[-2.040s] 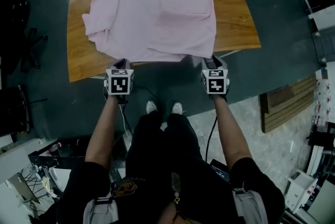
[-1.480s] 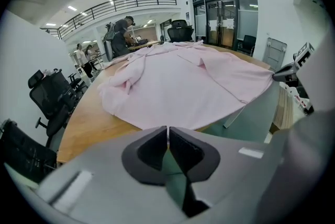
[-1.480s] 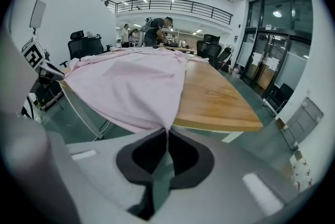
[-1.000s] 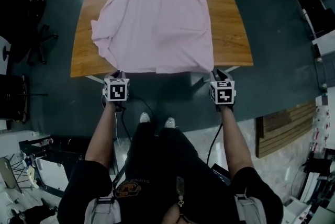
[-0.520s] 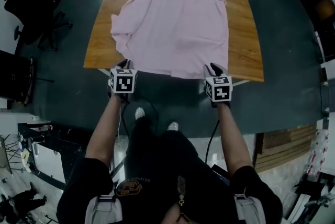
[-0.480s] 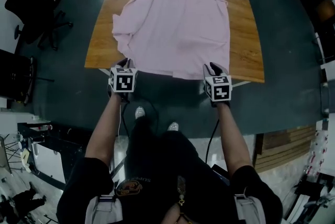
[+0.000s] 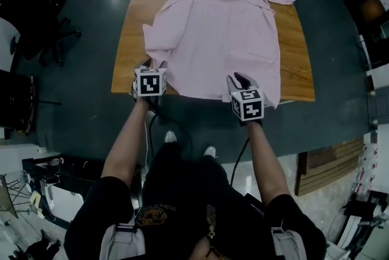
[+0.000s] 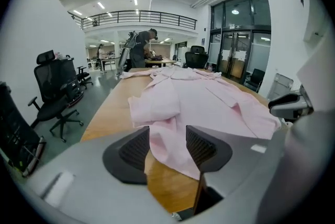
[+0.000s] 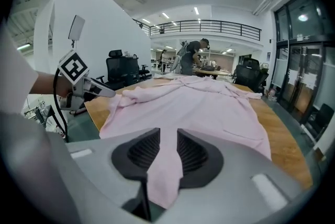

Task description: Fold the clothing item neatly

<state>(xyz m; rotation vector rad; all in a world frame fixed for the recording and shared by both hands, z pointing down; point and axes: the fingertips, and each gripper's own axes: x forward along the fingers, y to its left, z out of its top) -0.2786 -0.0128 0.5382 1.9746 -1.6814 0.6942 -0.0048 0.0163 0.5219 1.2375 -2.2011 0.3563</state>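
Observation:
A pink robe point(image 7: 219, 28) lies spread along the wooden table point(image 7: 130, 52), collar at the far end. My left gripper point(image 7: 152, 64) is at the table's near left corner. Its jaws have just been opening and stand wide, with the robe's hem corner point(image 8: 167, 139) loose between them. My right gripper point(image 7: 238, 78) is over the near edge, shut on the hem; a strip of pink cloth point(image 9: 166, 165) is pinched between its pads and hangs down. In the right gripper view the robe point(image 9: 193, 105) stretches away, with the left gripper point(image 9: 78, 79) at the left.
Black office chairs point(image 7: 36, 40) stand on the dark floor left of the table; one chair point(image 8: 55, 94) shows in the left gripper view. A person point(image 8: 140, 50) works at a far desk. A wooden pallet point(image 7: 331, 161) lies at the right.
Both grippers have moved up from below the table's near edge onto it. The left jaws have opened and let the hem go. The right gripper has shifted left, still gripping cloth.

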